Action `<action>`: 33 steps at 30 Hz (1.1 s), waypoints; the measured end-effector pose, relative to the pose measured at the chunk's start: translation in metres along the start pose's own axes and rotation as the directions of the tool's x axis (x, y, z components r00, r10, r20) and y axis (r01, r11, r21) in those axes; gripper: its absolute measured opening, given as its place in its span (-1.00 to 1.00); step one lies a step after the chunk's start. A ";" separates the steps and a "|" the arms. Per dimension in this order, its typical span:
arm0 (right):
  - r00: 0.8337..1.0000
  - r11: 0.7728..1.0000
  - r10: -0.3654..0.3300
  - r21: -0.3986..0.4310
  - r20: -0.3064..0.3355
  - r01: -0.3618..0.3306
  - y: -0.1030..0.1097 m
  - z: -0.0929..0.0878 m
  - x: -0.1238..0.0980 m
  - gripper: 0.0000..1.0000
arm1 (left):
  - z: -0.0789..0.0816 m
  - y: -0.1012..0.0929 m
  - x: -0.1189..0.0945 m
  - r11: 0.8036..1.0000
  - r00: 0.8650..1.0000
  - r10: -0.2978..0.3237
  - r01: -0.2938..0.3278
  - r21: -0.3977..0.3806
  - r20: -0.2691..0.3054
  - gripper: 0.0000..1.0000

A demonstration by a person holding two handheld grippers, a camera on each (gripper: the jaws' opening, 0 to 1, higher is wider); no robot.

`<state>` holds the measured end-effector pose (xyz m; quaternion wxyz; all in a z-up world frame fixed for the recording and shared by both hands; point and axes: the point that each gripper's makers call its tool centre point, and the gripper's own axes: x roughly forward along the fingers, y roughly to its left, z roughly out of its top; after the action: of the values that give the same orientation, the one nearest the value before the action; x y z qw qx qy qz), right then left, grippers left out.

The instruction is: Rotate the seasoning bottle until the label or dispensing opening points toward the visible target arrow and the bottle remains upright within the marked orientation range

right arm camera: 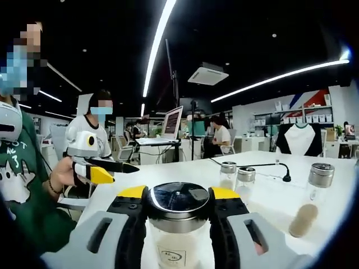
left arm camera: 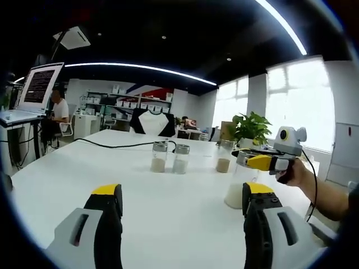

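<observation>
Seasoning bottle (right arm camera: pixel 178 224) clamped by right gripper (right arm camera: pixel 178 203); three shakers (left arm camera: pixel 159 156) stand beyond

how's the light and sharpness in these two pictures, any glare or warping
Left gripper view: bright windows blow out at right, ceiling light strips bow with fisheye warp, table evenly lit. Right gripper view: the held seasoning bottle has glare on its dark lid and looks soft up close; the farther bottle stays sharper.

clear glass seasoning bottle (right arm camera: pixel 178 241) with glossy metal lid (right arm camera: pixel 178 197); smooth matt white table (left arm camera: pixel 67 185)
</observation>
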<state>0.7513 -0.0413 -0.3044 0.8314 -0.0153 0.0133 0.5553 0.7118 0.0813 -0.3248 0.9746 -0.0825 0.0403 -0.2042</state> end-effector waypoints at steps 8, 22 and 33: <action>0.997 0.997 -0.073 -0.004 -0.007 0.073 -0.003 0.000 0.001 -0.18 | 0.007 0.000 -0.002 1.000 1.000 0.001 -0.001 0.020 0.021 0.86; 0.968 0.968 -0.250 -0.007 -0.021 0.249 -0.011 -0.003 -0.001 -0.18 | 0.015 0.009 -0.006 1.000 0.999 0.006 -0.007 0.023 0.037 0.87; 0.938 0.939 -0.344 -0.014 -0.039 0.344 -0.016 -0.003 -0.004 -0.18 | 0.017 -0.002 -0.004 1.000 0.999 -0.015 0.014 0.018 0.048 0.86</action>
<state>0.7645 -0.0514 -0.3067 0.9151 -0.0317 0.0254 0.4013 0.7092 0.0840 -0.3072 0.9745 -0.0789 0.0146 -0.2097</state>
